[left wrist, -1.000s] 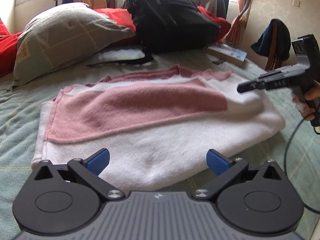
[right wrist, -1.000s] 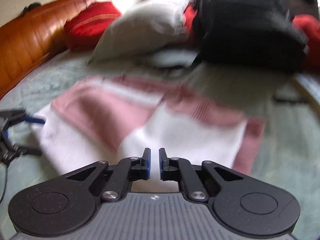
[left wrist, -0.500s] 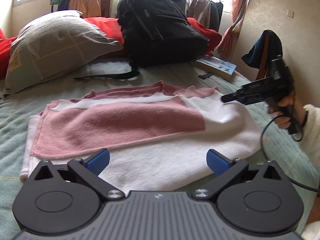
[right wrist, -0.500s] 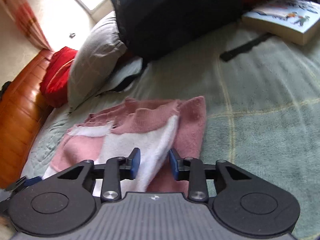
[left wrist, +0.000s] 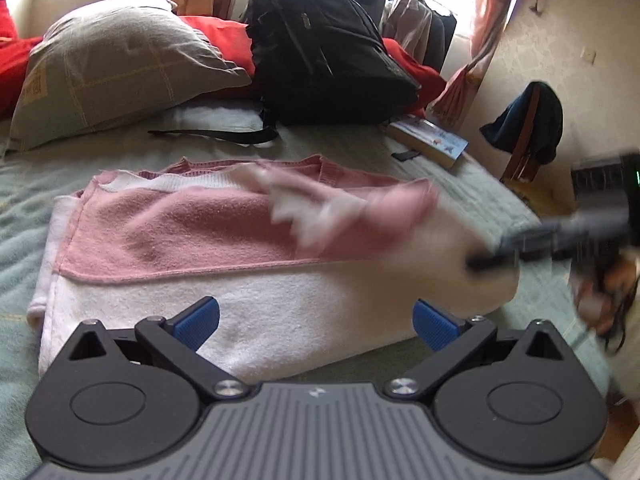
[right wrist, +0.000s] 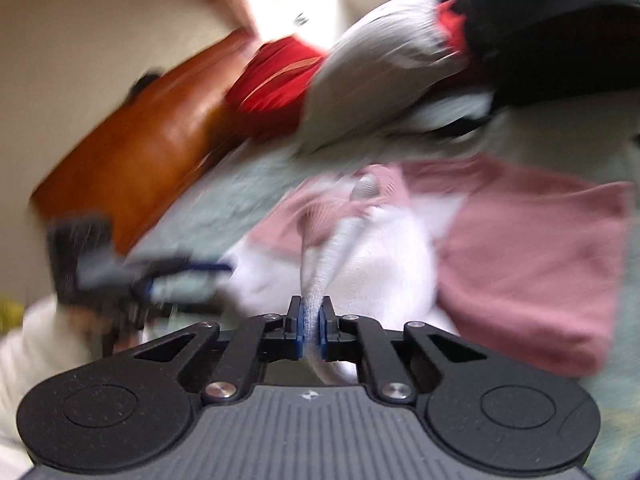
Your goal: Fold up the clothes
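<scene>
My right gripper [right wrist: 311, 332] is clenched on a bunched white fold of the sweater [left wrist: 248, 280]; its jaws have just been closing, and the knit is pinched between the blue pads [right wrist: 299, 330], rising away from them in a soft ribbed twist; the rest of the garment spreads ahead of it on the pale green bedspread [left wrist: 24, 184]. My left gripper [left wrist: 316, 322] is released, its jaws spread wide just above the sweater's near white hem, touching nothing that I can see. The sweater is fluffy, fleecy stuff, pink across the upper panel and white below, folded into a rough rectangle (its right corner is smeared by blur). Behind it lie a plump grey checked pillow [left wrist: 120, 64] and a slumped black backpack [left wrist: 324, 52].
</scene>
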Demonstrator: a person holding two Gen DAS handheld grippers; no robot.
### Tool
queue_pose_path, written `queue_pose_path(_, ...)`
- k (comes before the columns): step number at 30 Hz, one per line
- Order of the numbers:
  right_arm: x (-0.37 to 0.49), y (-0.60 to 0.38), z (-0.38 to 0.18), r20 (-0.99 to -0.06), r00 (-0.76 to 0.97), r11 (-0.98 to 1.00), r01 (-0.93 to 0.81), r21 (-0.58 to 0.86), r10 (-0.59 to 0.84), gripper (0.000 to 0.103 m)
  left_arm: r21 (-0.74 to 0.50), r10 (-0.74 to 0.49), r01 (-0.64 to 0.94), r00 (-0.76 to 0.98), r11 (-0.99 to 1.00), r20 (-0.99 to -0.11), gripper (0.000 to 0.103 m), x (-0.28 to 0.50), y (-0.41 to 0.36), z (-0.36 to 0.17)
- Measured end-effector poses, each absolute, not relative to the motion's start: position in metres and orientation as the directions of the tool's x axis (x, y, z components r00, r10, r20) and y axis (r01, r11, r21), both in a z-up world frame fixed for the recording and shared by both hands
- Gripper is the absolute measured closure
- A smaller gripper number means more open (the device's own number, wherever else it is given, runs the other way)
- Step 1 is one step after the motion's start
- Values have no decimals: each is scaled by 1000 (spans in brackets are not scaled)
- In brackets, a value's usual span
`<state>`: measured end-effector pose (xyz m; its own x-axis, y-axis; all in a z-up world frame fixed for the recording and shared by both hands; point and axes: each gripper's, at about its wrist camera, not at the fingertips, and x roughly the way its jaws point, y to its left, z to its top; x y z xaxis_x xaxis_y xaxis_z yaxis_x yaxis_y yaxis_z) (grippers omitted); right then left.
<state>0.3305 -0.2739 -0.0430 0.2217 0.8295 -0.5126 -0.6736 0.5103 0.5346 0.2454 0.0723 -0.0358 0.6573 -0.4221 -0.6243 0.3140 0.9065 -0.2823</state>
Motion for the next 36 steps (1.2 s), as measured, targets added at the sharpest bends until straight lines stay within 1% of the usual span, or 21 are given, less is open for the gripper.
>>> queue_pose_path(4,310,-252,-57,-564,131,469,-721,511,815,93,-289,-418,302,655,909,-630,1,244,75,-37)
queue_pose_path(8,302,-252,-63,-607,77,449,-747,490,791,92,-283,-412,299,648,911,-640,1,241,76,-42)
queue_pose_path(9,302,-253,-62,-614,65,442,-754,486,787,89,-283,-412,300,647,911,-641,1,241,76,-43)
queue_pose_path(12,307,-263,-48,-579,77,421,-764,488,812,87,-283,-412,300,644,911,-644,1,240,77,-45)
queue_pose_path(17,341,-282,-12,-461,203,440,-750,493,864,87,-307,-426,295,650,905,-630,1,239,77,-44)
queue_pose_path(20,366,-283,-12,-470,257,497,-705,507,845,87,-365,-459,286,649,886,-607,1,244,78,-44)
queue_pose_path(24,363,-278,-20,-486,257,511,-691,512,835,86,-447,-502,257,614,857,-609,1,254,75,-52)
queue_pose_path(26,354,-278,-22,-504,253,514,-704,489,826,86,-442,-502,259,605,858,-618,1,253,69,-56)
queue_pose_path(29,330,-267,-25,-546,245,509,-759,406,801,86,-439,-491,245,600,864,-632,1,249,66,-60)
queue_pose_path(33,281,-234,-38,-631,218,426,-883,198,744,75,-519,-502,157,586,840,-636,1,241,79,-65)
queue_pose_path(36,245,-208,-50,-681,225,338,-941,35,697,67,-517,-482,121,583,847,-653,1,232,81,-65)
